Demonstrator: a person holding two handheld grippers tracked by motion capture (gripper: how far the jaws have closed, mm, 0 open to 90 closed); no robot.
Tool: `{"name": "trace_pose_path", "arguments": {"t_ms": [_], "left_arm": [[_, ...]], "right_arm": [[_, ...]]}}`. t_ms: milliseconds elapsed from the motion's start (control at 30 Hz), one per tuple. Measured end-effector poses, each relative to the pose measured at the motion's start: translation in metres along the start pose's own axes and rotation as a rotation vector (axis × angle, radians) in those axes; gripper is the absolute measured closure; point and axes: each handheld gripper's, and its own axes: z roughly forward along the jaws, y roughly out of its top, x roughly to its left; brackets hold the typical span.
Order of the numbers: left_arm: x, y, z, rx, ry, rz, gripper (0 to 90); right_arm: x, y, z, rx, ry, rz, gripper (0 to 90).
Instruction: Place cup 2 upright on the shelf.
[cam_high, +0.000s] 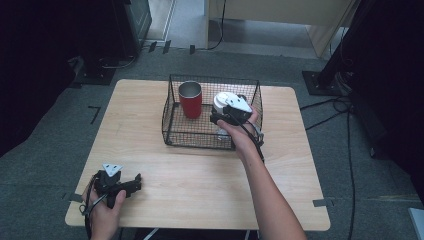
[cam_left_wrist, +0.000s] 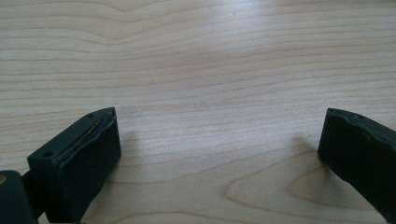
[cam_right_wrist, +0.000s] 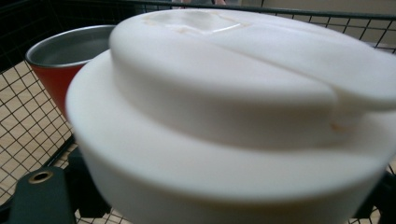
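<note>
A black wire basket (cam_high: 172, 127) stands on the far half of the wooden table (cam_high: 200, 180). Inside it, a red cup (cam_high: 190, 99) with a bare metal interior stands upright at the left. A container with a white lid (cam_high: 223, 99) sits to its right, well apart from the red cup.

The right claw (cam_high: 222, 119) is inside the basket at the white-lidded container. In the right gripper view the lid (cam_right_wrist: 243, 93) sits directly between the jaws, very close to the camera; whether the jaws press on the container cannot be told. The right forearm reaches forward across the table.

The left claw (cam_high: 131, 184) lies low at the near left corner of the table, jaws wide apart over bare wood, gripping nothing. The left hand (cam_high: 107, 212) holds it from behind.
</note>
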Motion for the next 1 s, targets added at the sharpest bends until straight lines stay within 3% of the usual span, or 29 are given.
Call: {"name": "trace_pose_path", "arguments": {"t_ms": [233, 367, 500, 1000], "left_arm": [[0.0, 0.0, 0.0, 0.0, 0.0, 0.0, 0.0], [0.0, 0.0, 0.0, 0.0, 0.0, 0.0, 0.0], [0.0, 0.0, 0.0, 0.0, 0.0, 0.001, 0.0], [0.0, 0.0, 0.0, 0.0, 0.0, 0.001, 0.0]], "right_arm": [[-0.003, -0.004, -0.004, 0.025, 0.011, -0.024, 10.5], [-0.003, -0.006, -0.008, 0.028, 0.04, -0.057, 6.6], [-0.001, -0.006, -0.012, 0.027, 0.064, -0.058, 0.4], [-0.004, -0.013, -0.027, 0.03, 0.077, -0.068, 0.0]]}}
